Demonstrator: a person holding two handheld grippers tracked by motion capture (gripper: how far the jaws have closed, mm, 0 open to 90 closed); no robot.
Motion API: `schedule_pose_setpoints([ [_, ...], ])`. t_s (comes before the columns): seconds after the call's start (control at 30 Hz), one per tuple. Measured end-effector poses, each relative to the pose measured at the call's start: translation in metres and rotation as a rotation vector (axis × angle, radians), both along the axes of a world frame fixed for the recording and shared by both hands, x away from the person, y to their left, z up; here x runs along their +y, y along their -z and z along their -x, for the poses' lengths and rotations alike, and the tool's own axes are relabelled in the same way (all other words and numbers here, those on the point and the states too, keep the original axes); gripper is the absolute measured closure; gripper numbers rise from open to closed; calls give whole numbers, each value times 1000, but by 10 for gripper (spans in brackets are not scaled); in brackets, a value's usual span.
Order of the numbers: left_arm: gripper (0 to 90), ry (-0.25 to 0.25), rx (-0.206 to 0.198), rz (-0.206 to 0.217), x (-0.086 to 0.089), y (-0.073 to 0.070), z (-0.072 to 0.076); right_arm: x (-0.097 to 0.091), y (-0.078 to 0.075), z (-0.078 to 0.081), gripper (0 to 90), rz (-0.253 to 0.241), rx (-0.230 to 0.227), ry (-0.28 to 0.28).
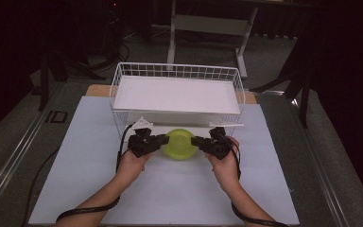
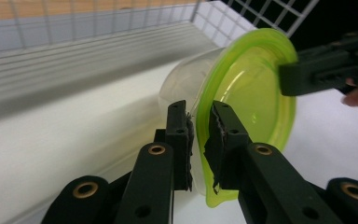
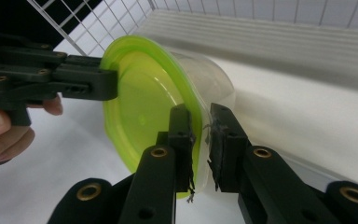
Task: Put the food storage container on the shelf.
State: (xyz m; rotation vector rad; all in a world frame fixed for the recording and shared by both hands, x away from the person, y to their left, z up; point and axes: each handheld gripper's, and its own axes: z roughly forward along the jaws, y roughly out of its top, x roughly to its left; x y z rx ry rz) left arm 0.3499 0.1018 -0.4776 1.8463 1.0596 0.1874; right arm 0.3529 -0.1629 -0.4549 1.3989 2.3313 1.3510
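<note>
We see a clear tub with a green lid at the frame's centre, just before the white wire basket, our left gripper clamped on the lid's left rim, our right gripper clamped on its right rim, white table beneath.

Clear tub w/ green lid, at basket front.

Two forearms reach forward, each hand holding a black hand-held gripper.

The left hand-held gripper and right hand-held gripper point inward toward each other, jaws nearly closed, each clamped on something thin, cables trailing along the wrists.
</note>
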Motion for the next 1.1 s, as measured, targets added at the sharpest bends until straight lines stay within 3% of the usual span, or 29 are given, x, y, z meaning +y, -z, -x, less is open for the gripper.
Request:
schedule_pose_setpoints([
  [0.17, 797, -2, 16, -10, -2, 7, -8, 1, 11, -9, 798, 13, 17, 23],
  [0.43, 799, 5, 3, -32, -3, 6, -16, 2, 19, -18, 795, 11, 16, 45],
  [0.73, 797, 3, 25, -6, -1, 12, -23, 5, 27, -24, 792, 11, 8, 64],
  [0.9, 783, 3, -8, -6, -1, 13, -26, 4, 27, -29, 784, -16, 9, 75],
  [1.03, 760, 2, -53, -5, -1, 16, -26, 5, 28, -31, 758, -12, -22, 85],
  [1.1, 732, -2, -78, -29, -2, 17, -27, 7, 28, -31, 742, 6, -52, 98],
])
